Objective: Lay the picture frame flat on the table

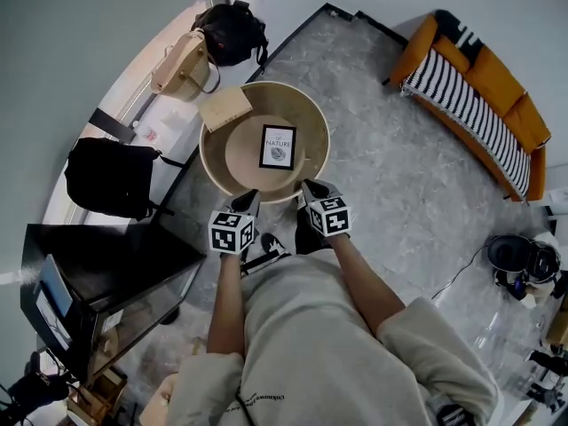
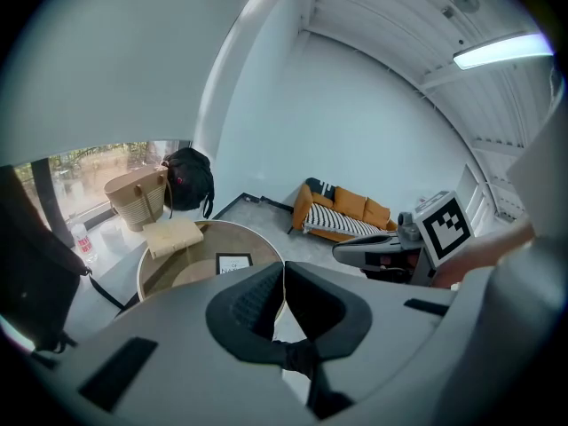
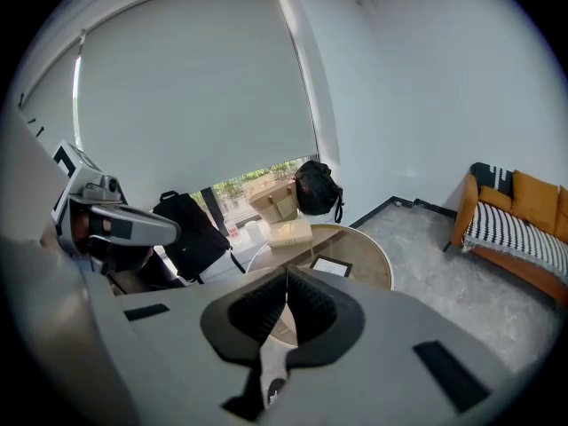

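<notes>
A black picture frame [image 1: 278, 146] with a white print sits near the middle of the round wooden table [image 1: 312, 114]. It also shows in the left gripper view [image 2: 233, 264] and the right gripper view [image 3: 330, 265]. It looks low and foreshortened there; whether it lies fully flat I cannot tell. My left gripper [image 1: 248, 200] hangs at the table's near edge, shut on nothing [image 2: 284, 269]. My right gripper [image 1: 310, 187] is beside it, also shut and empty [image 3: 286, 279]. Both are short of the frame.
A beige box [image 1: 224, 106] lies on the table's far left rim. Beyond it stand a woven bag [image 1: 180, 63] and a black backpack [image 1: 232, 32]. A black bag [image 1: 111, 177] and a dark cabinet [image 1: 98, 264] are left; an orange sofa [image 1: 479, 87] is right.
</notes>
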